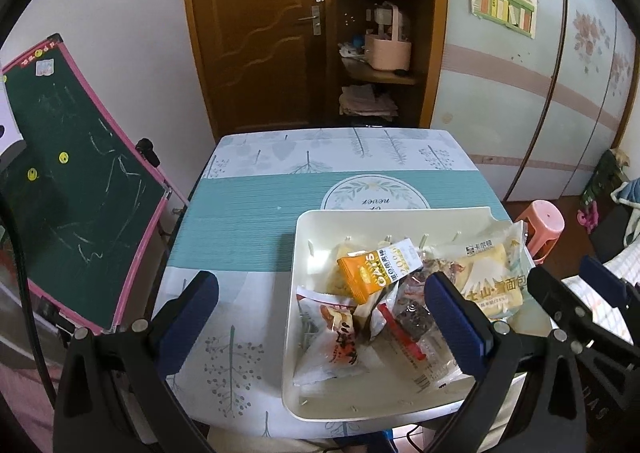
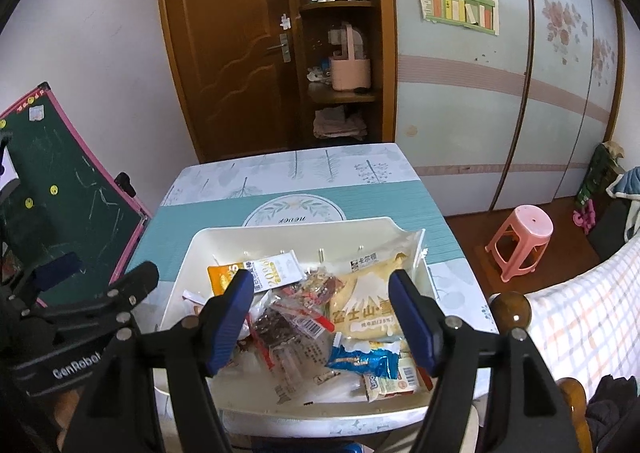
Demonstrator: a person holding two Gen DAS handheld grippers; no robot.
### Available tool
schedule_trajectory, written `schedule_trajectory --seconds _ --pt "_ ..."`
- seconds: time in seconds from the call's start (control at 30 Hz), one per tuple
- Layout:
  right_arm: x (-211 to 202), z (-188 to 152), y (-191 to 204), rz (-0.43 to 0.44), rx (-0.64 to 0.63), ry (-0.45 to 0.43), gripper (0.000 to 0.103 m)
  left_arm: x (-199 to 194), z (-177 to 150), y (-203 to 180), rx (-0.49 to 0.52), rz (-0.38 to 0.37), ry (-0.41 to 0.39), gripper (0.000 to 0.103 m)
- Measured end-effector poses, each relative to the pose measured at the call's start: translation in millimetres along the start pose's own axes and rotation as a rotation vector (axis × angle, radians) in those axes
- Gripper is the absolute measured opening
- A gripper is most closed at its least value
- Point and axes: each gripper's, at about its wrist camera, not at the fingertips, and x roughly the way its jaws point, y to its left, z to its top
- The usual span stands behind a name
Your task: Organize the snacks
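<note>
A white tray (image 1: 304, 237) (image 2: 192, 253) sits on the table near its front right and holds several snack packets. Among them are an orange oats packet (image 1: 368, 273) (image 2: 224, 273), a yellow bread bag (image 1: 492, 277) (image 2: 368, 305), a dark snack in clear wrap (image 1: 416, 317) (image 2: 276, 329), a white-and-red packet (image 1: 336, 337) and a blue wrapper (image 2: 360, 361). My left gripper (image 1: 320, 281) is open wide over the tray's left wall, with nothing between its pads. My right gripper (image 2: 320, 281) hangs open above the pile, gripping nothing.
The table wears a teal and white cloth (image 1: 240, 221). A green chalkboard (image 1: 80, 213) leans at the left. A pink stool (image 2: 520, 237) stands on the floor to the right, beside a bed with a checked cover (image 2: 580, 313). A wooden door and shelves stand behind the table.
</note>
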Motion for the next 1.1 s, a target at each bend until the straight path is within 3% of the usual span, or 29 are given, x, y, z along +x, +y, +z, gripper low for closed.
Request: schedule_trajectory --seconds 1.1 --pt "2.3 -7.3 -5.5 -0.006 0.023 0.024 0.071 1.7 -4.1 5.2 -0.004 -0.015 0.017 0.102"
